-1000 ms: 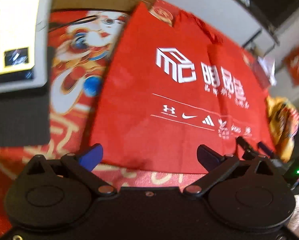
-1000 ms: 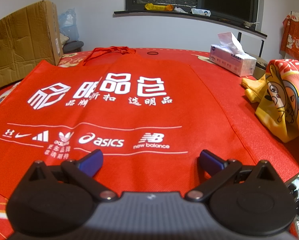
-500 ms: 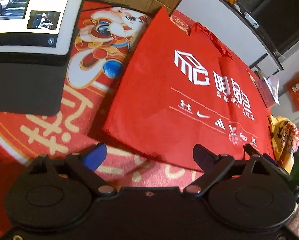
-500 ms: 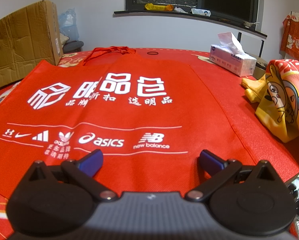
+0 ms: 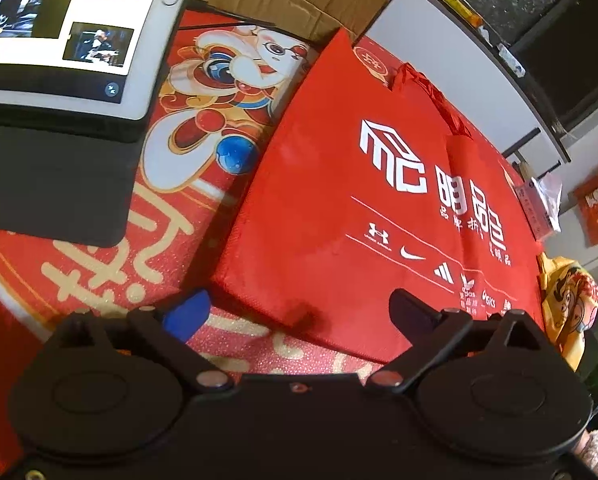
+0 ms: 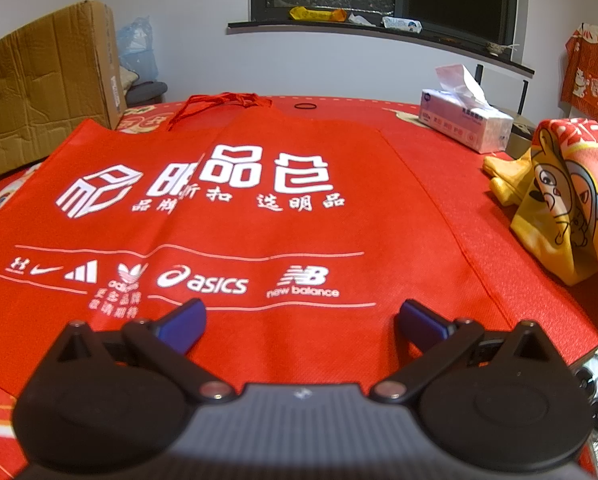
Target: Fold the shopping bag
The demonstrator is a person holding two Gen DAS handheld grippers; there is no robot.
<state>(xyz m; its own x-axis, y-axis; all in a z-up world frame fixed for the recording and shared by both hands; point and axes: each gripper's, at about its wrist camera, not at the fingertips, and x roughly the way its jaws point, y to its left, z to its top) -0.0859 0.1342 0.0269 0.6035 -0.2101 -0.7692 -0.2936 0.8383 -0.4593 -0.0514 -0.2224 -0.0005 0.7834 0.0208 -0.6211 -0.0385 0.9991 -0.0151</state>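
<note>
Your left tool (image 5: 299,312) stands wide, its jaws having just narrowed slightly, with the near corner of the flat red non-woven shopping bag (image 5: 339,208) below the gap, ungripped. Your right tool (image 6: 301,322) is spread wide above the bag's near edge. The bag lies on the red patterned surface (image 5: 99,264), beside a white tablet (image 5: 71,20).

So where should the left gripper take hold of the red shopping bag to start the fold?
Probably the near left corner of the shopping bag, approached from the left, over the tablecloth. That edge sits slightly raised, and the open left gripper already straddles it.
</note>
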